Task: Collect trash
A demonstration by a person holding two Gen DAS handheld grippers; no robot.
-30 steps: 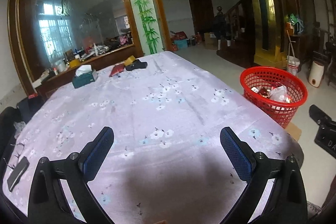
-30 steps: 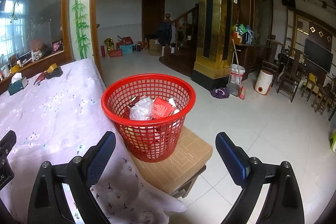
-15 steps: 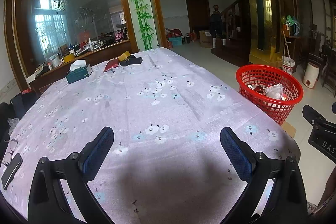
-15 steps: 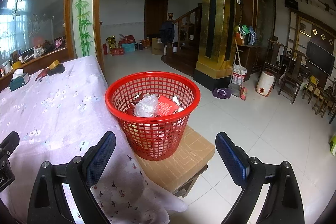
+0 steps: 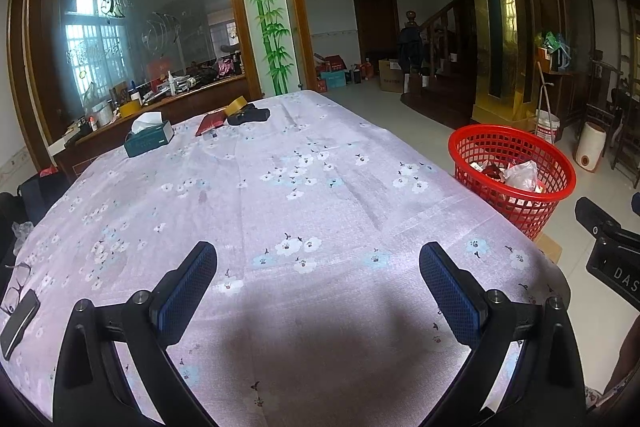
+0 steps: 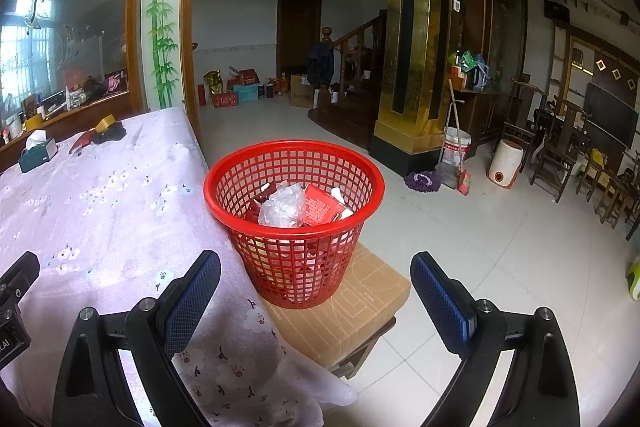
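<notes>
Trash (image 6: 298, 205) sat in basket (image 6: 294, 163) ahead of right gripper (image 6: 316, 291); both cams had pulled back, jaws spread, empty, so prob done.

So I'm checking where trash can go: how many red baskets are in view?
1. The red basket stands on a cardboard box beside the table, ahead of the right gripper. Others could sit out of frame.
</notes>
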